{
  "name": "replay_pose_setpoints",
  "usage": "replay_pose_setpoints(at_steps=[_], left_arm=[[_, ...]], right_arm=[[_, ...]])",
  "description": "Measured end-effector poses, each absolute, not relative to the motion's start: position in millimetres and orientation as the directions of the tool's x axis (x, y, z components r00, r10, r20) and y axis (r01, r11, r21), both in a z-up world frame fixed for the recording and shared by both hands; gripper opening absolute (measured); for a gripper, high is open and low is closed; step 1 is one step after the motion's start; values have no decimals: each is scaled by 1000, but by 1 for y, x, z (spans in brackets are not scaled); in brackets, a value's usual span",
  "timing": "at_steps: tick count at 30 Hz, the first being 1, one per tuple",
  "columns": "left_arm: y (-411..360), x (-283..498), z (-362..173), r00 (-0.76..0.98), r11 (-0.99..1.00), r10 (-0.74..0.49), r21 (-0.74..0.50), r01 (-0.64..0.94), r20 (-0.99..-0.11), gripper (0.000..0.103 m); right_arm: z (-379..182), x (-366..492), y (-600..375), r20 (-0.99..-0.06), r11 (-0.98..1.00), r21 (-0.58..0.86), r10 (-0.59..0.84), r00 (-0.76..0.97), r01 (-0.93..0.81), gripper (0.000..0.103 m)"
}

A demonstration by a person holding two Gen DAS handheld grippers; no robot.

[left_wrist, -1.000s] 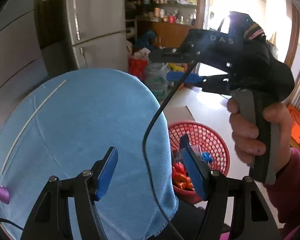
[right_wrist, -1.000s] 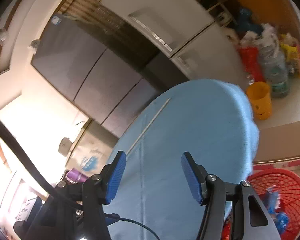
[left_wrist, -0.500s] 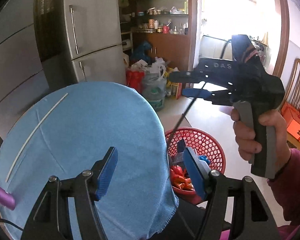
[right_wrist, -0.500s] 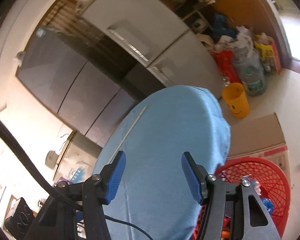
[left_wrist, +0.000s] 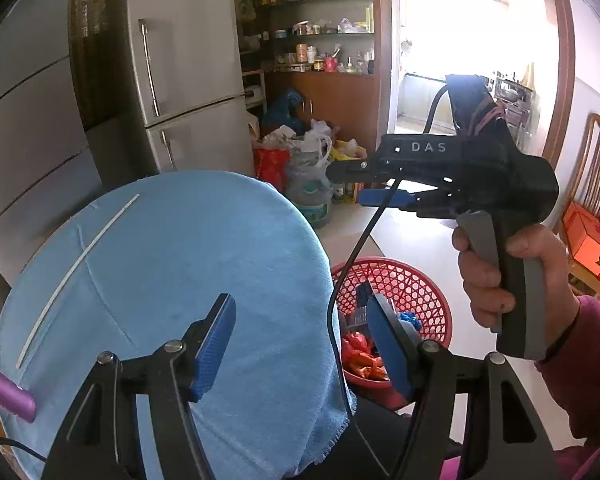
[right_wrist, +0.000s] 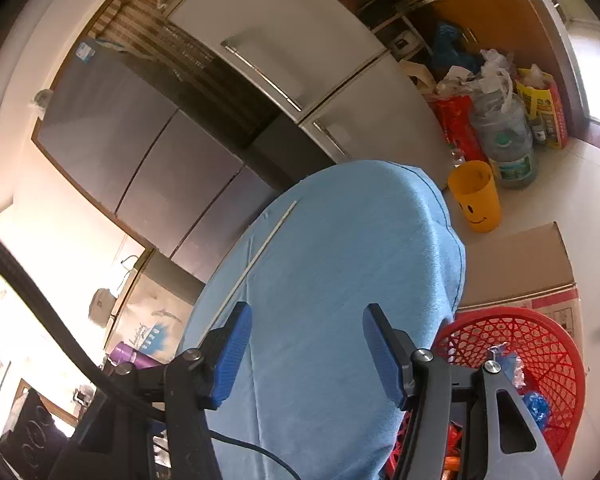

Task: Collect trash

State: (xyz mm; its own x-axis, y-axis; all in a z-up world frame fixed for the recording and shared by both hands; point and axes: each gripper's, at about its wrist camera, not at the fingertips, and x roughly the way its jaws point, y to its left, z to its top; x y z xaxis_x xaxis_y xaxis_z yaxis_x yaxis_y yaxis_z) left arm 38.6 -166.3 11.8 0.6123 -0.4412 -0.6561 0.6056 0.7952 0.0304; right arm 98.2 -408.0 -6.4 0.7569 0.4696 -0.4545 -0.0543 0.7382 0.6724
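A round table under a blue cloth [left_wrist: 188, 264] [right_wrist: 340, 280] fills both wrist views, with a thin white stick [left_wrist: 76, 268] [right_wrist: 256, 256] lying near its far edge. A red mesh basket [left_wrist: 412, 280] [right_wrist: 548, 340] stands on the floor at the table's right, holding red and blue wrappers [left_wrist: 360, 360]. My left gripper [left_wrist: 304, 340] hovers open over the table's near right edge, nothing between its blue pads. My right gripper [right_wrist: 306, 352] hangs open and empty above the cloth; in the left wrist view it [left_wrist: 348, 184] is held up at the right by a hand [left_wrist: 492, 272].
Two fridges [left_wrist: 180, 80] [right_wrist: 292, 60] stand behind the table. Bags and a large water jug [left_wrist: 312, 196] [right_wrist: 508, 148] crowd the floor by the shelves. A yellow smiley cup [right_wrist: 476, 200] and a cardboard box [right_wrist: 520, 268] sit beside the basket. A purple bottle [left_wrist: 4, 394] lies at the left edge.
Both views have pulled back and tilted up a little: the table looks smaller and lower, more floor and basket show. In the left wrist view the right gripper has shifted right. Jaws unchanged.
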Motion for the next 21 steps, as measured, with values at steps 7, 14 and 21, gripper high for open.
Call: replay_pose_setpoints(at_steps=[7, 14, 21], left_arm=[[-162, 36, 10, 614, 799, -434, 34, 601, -660, 69], [-163, 32, 11, 610, 792, -449, 24, 610, -653, 69], [-163, 29, 16, 625, 798, -438, 41, 601, -646, 69]], right_arm=[[-11, 103, -394, -469, 741, 668, 491, 734, -70, 62], [-11, 97, -387, -476, 752, 654, 491, 729, -80, 62], [-11, 93, -393, -456, 733, 675, 502, 735, -82, 62]])
